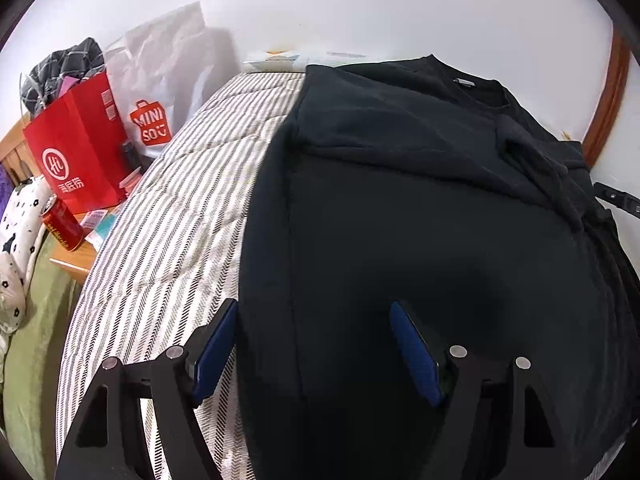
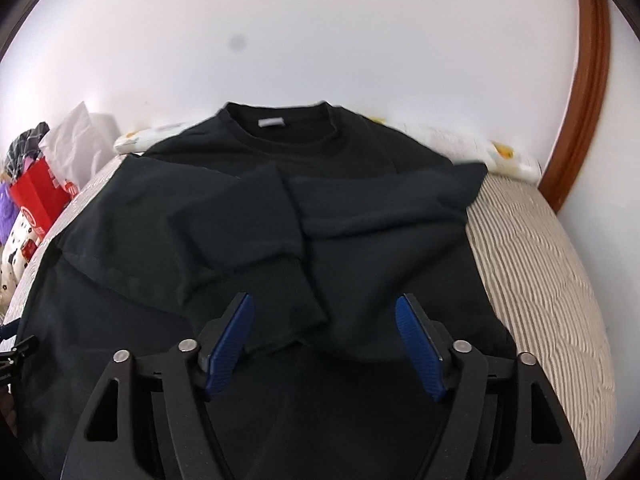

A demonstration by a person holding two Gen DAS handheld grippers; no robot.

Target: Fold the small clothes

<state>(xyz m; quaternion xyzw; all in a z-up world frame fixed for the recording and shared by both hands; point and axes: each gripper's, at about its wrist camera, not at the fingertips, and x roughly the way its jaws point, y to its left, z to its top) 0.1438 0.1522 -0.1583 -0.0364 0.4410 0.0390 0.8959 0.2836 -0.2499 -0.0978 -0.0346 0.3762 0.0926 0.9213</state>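
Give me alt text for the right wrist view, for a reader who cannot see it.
A black long-sleeved cotton top lies flat on a grey-and-white striped quilted bed cover, both sleeves folded across its chest. The right gripper hangs open above the hem end, its blue ribbed pads gripping nothing.

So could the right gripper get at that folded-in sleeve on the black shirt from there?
Probably yes: the right gripper is open, the sleeve on the black shirt lies just ahead, nothing in the way.

Left tool (image 1: 312,320) angled downward, blue pads (image 1: 414,354) spread wide, nothing clamped. Right tool (image 2: 325,314) likewise pitched down, pads (image 2: 230,346) apart, gripping nothing.
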